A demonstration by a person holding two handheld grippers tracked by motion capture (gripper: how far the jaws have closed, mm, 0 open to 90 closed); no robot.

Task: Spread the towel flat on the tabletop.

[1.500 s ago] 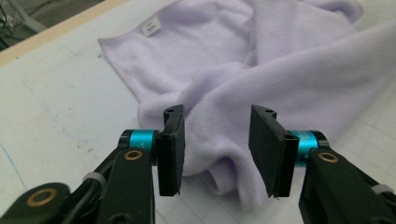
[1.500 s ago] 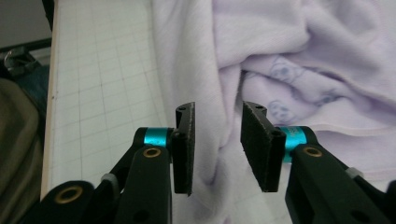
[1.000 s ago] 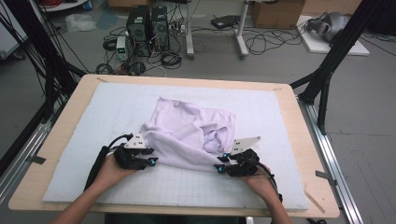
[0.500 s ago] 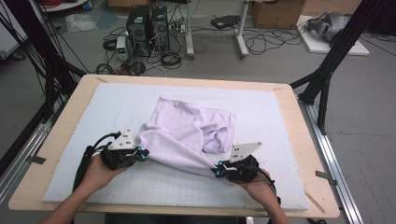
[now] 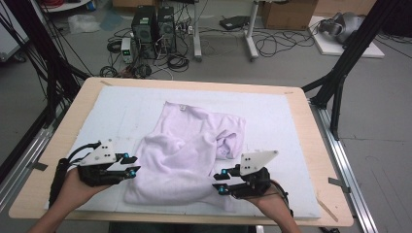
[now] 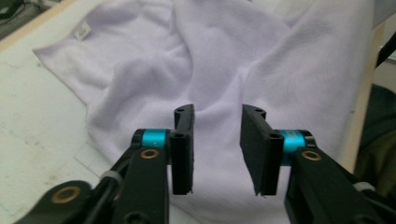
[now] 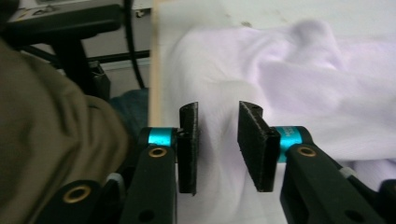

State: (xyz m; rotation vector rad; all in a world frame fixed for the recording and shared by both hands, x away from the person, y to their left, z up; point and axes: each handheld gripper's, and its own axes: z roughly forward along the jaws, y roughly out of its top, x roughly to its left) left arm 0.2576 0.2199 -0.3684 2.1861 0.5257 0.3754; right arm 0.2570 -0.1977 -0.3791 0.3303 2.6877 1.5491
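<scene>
A pale lilac garment lies crumpled on the white mat, its small label at the far edge. My left gripper sits at the garment's left edge, open, its tips level with the cloth. In the left gripper view the open gripper has nothing between its pads, and the garment spreads just beyond. My right gripper rests at the garment's near right corner, also open. The right gripper view has the open gripper over a fold of the cloth.
The mat covers a wooden table with a bare rim all round. Black frame legs stand at the right and left. Computers and cables lie on the floor beyond the far edge. A sleeve shows beside the right gripper.
My left gripper has slid left, off the garment's middle to its edge. My right gripper has drawn slightly toward the near edge. The cloth between them lies flatter.
</scene>
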